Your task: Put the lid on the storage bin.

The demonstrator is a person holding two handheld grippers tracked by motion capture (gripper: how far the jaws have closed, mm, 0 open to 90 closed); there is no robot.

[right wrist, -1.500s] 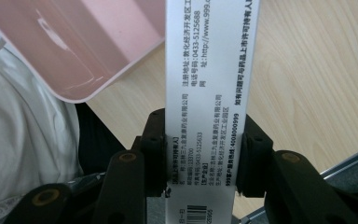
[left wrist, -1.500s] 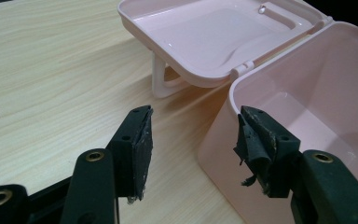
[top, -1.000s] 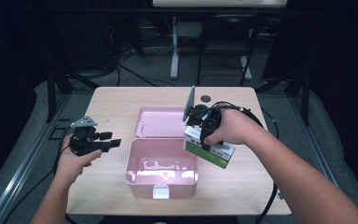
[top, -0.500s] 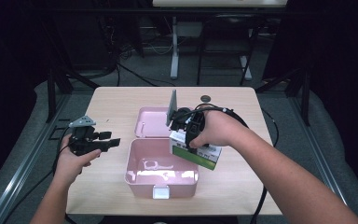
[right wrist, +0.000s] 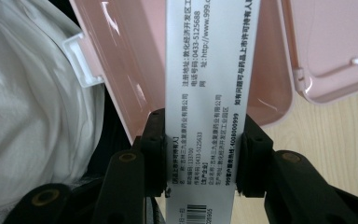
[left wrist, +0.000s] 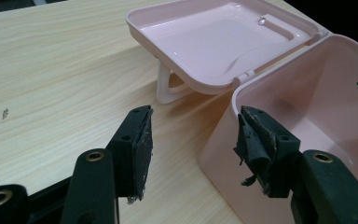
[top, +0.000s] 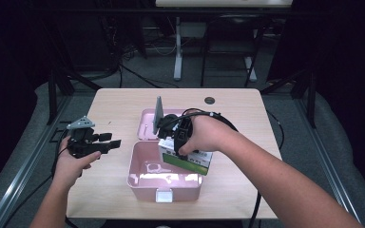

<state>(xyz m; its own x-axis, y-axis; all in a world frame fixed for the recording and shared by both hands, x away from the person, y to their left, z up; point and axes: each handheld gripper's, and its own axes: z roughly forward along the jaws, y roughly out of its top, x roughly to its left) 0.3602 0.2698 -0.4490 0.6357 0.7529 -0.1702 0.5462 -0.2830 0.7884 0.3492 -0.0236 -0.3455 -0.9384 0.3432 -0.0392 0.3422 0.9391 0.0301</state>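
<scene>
With its two black jaws pressed against the narrow sides of a white and green carton (right wrist: 207, 116), the right tool (right wrist: 205, 154) has the box firmly gripped and holds it above the open pink case (top: 142, 166), right at the case's far right corner in the high view. Printed text and a barcode run along the carton's white face between the pads. Behind the tool, the case's lid (top: 147, 124) lies flat on the counter (top: 237, 109), hinged open. Over on the other side, the left tool (left wrist: 193, 149) hovers just beside the case's left wall, jaws spread wide with nothing between them, the person's hand (top: 71, 164) low near the counter edge.
</scene>
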